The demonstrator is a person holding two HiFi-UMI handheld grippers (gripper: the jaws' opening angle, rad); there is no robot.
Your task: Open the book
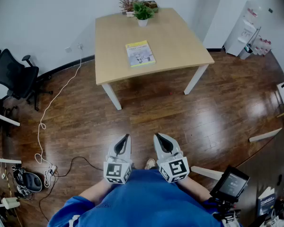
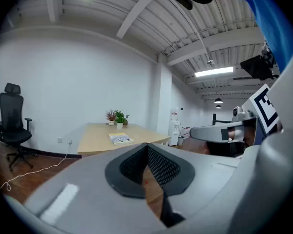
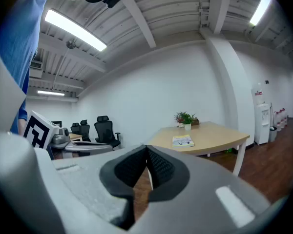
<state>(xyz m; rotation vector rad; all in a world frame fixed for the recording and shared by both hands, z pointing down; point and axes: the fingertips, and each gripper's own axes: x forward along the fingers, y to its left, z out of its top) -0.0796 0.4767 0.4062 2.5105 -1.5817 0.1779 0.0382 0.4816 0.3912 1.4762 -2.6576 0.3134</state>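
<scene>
A closed book [image 1: 140, 53] with a yellow-and-white cover lies flat on a light wooden table [image 1: 175, 41], far ahead of me across the floor. The left gripper view shows the book [image 2: 120, 139] small on the table, and so does the right gripper view, with the book [image 3: 182, 141] there. My left gripper [image 1: 127, 136] and right gripper [image 1: 156, 135] are held side by side close to my body, well short of the table. Both are shut with nothing between the jaws, tips touching.
Potted plants [image 1: 142, 11] stand at the table's far edge. A black office chair [image 1: 12, 74] is at the left, a white cable [image 1: 47, 126] trails over the wooden floor, and a water dispenser [image 1: 244, 32] stands at the far right. A tripod-mounted screen [image 1: 231, 183] is by my right side.
</scene>
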